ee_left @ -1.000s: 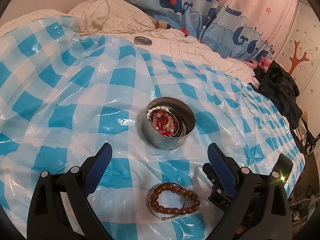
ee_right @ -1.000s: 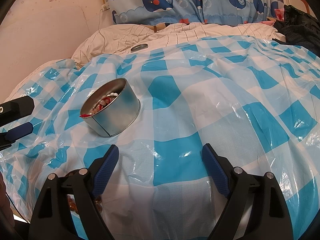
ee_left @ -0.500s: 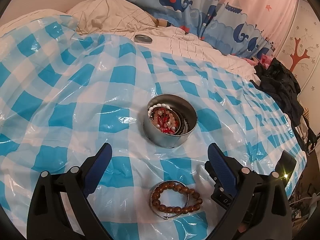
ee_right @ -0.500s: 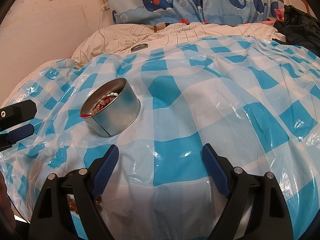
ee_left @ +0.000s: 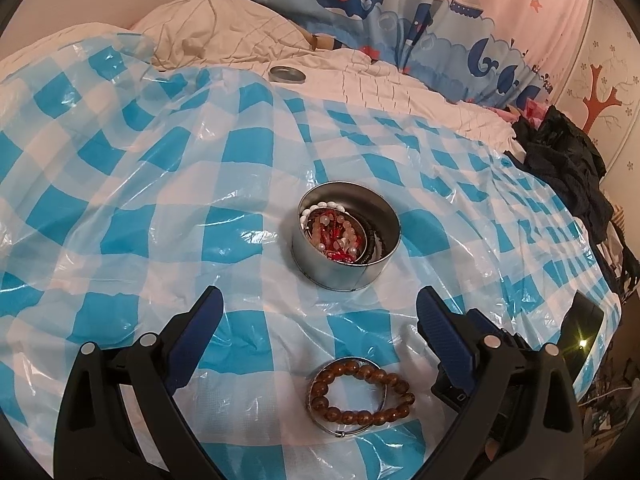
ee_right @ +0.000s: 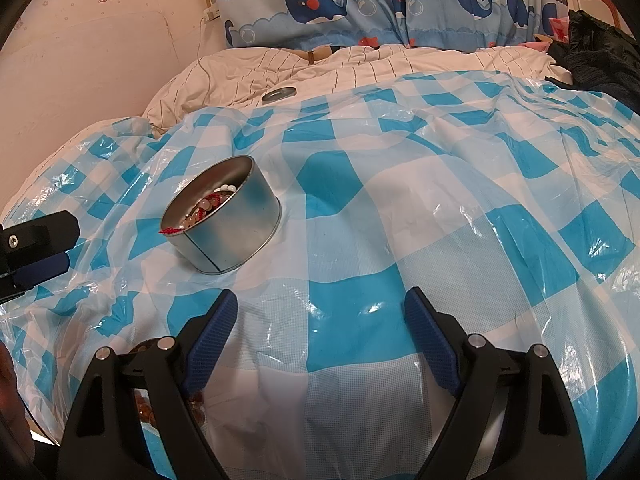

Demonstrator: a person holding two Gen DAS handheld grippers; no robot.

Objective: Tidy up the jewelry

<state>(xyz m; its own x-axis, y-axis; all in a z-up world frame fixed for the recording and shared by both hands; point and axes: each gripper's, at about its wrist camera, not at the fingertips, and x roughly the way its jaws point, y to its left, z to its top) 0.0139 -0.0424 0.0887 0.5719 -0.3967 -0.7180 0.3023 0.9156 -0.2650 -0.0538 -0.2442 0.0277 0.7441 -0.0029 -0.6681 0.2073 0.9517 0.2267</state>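
Bracelet (ee_left: 360, 392) now nearer left hand-held gripper (ee_left: 320, 316)

A thin blue-and-white checked plastic sheet (ee_left: 248, 184) covers the bed, glossy and crinkled. On it stands a round tin of dull brushed metal (ee_left: 346, 236), smooth-walled with a visible seam (ee_right: 224, 224). Nearer lies a bracelet of polished brown wood-like beads (ee_left: 360, 392) on a shiny thin metal bangle (ee_left: 384, 392). Far off, a matt metal lid (ee_left: 287, 75) rests on soft cream striped cloth bedding (ee_left: 224, 36). The left tool (ee_left: 318, 338) has matt black plastic arms and ribbed blue pads (ee_left: 200, 326).
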